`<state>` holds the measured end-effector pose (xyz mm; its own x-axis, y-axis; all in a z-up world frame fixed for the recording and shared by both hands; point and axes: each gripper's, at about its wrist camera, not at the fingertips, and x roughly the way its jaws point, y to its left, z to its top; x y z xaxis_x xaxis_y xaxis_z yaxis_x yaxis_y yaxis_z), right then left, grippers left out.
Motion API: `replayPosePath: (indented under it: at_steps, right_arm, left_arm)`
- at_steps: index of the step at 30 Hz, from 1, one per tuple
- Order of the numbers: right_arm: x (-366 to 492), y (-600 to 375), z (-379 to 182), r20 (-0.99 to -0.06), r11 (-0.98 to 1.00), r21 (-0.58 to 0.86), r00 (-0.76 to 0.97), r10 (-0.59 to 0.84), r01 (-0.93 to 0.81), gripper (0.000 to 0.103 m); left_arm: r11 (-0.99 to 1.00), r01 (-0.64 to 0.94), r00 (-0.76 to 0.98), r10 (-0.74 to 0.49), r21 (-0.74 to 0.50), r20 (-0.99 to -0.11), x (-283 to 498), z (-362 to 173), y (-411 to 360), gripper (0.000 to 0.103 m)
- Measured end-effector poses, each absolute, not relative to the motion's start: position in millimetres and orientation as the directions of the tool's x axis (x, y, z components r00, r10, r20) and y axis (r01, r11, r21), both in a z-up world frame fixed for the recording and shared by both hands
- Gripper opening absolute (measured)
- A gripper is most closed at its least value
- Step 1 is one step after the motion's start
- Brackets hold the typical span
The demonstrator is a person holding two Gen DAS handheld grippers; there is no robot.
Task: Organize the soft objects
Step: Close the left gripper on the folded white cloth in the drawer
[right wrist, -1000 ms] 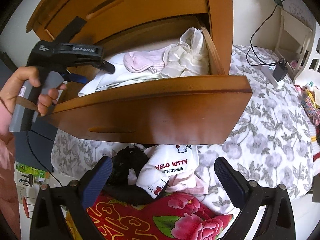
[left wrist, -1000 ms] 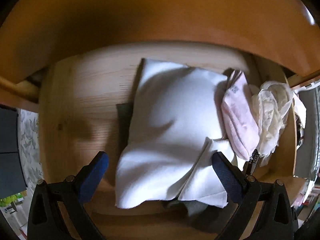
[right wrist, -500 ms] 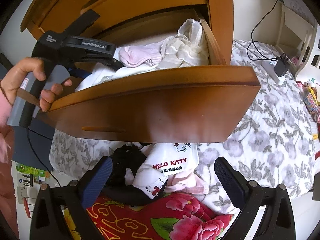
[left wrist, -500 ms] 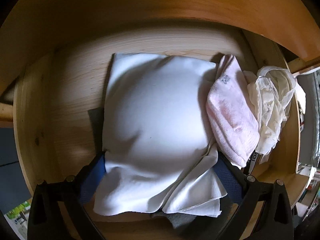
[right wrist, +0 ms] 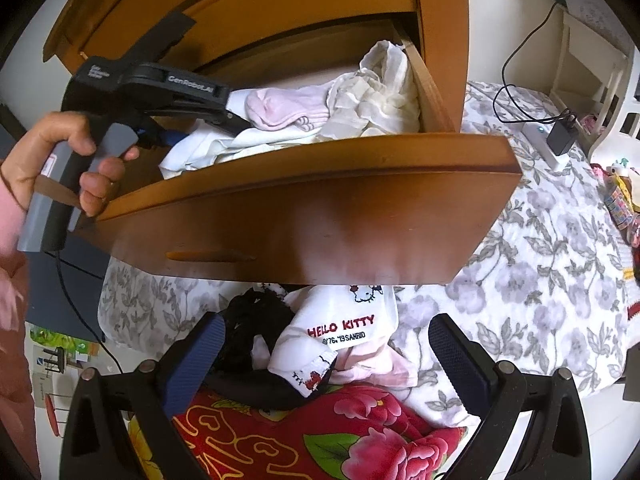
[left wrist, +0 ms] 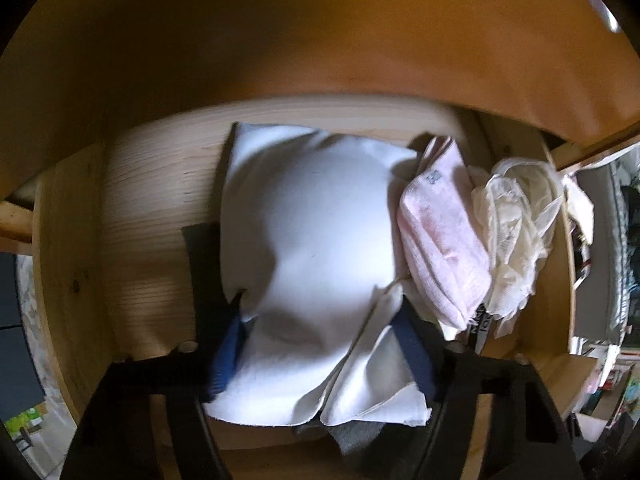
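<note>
A white folded cloth (left wrist: 316, 216) lies in the middle of the open wooden drawer (left wrist: 152, 208). My left gripper (left wrist: 320, 340) points down into the drawer; its jaws are closing, and the blue pads (left wrist: 226, 348) press into the near end of the cloth, which bulges between them. Rolled pink socks (left wrist: 440, 240) and a cream lacy garment (left wrist: 516, 220) lie to the right of the cloth. My right gripper (right wrist: 326, 326) hangs open outside the drawer, above a white Hello Kitty garment (right wrist: 344, 328) and a black garment (right wrist: 256, 316), with nothing between its fingers.
A dark grey item (left wrist: 200, 248) lies under the white cloth. The drawer front (right wrist: 320, 216) juts out over a floral bedspread (right wrist: 540, 248). Red flowered fabric (right wrist: 320, 432) lies under the pile. A hand (right wrist: 60, 152) holds the left gripper. A charger and cable (right wrist: 560, 136) lie at right.
The left gripper's jaws went from wide open beside the cloth to squeezing in on its near end. The drawer contents shifted in the left wrist view. The right gripper stayed still.
</note>
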<state>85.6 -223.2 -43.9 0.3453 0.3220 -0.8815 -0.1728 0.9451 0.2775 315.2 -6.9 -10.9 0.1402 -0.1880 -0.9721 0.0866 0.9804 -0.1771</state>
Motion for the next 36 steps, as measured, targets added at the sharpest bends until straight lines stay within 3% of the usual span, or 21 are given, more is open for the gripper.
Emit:
replayPosePath:
  at_steps: [11, 17, 36]
  right_arm:
    - [81, -222, -41, -0.884, 0.947, 0.268, 0.346, 0.314, -0.175, 0.103]
    - [79, -224, -38, -0.884, 0.95, 0.263, 0.351, 0.307, -0.169, 0.103]
    - [67, -220, -23, -0.877, 0.951, 0.248, 0.375, 0.302, -0.184, 0.103]
  left_arm:
    - [0.96, 0.057, 0.218, -0.281, -0.276, -0.934, 291, 5, 33, 0.036]
    - [0.954, 0.078, 0.292, -0.3, -0.29, -0.908, 267, 27, 38, 0.025]
    - [0.935, 0.148, 0.501, -0.352, -0.322, -0.791, 218, 107, 58, 0.021]
